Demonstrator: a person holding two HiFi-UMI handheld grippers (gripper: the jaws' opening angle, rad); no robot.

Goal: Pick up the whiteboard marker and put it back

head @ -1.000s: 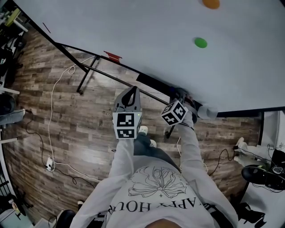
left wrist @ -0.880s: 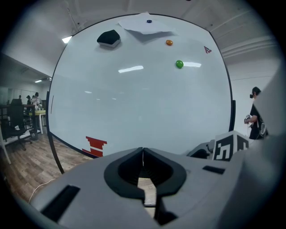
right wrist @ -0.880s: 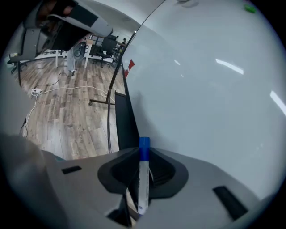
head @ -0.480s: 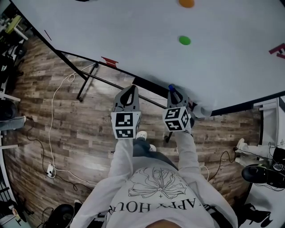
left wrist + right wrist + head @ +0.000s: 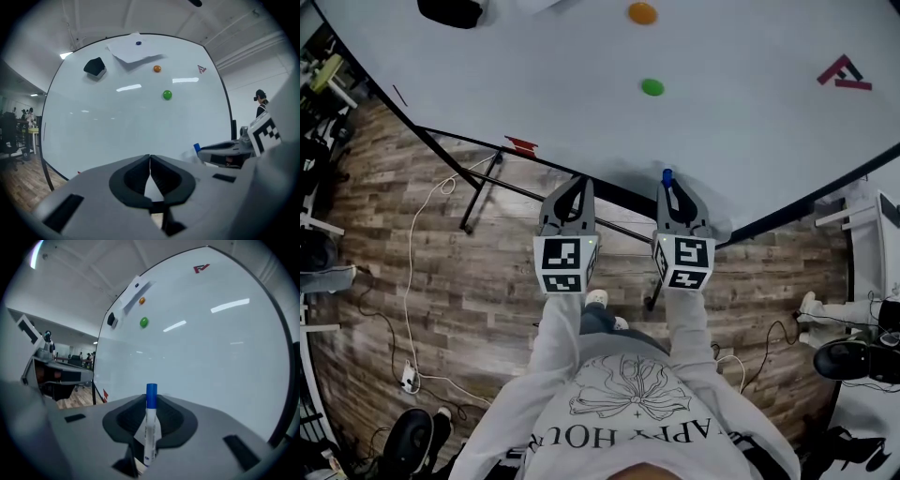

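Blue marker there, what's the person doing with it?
A person stands at the whiteboard with a gripper in each hand. The right gripper is shut on the marker, its blue end toward the whiteboard. The left gripper is shut on nothing, beside it. The marker is picked up and not yet put back.

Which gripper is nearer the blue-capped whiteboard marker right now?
Right. The right gripper is shut on the whiteboard marker; the left gripper, shut and empty, sits apart to the marker's left.
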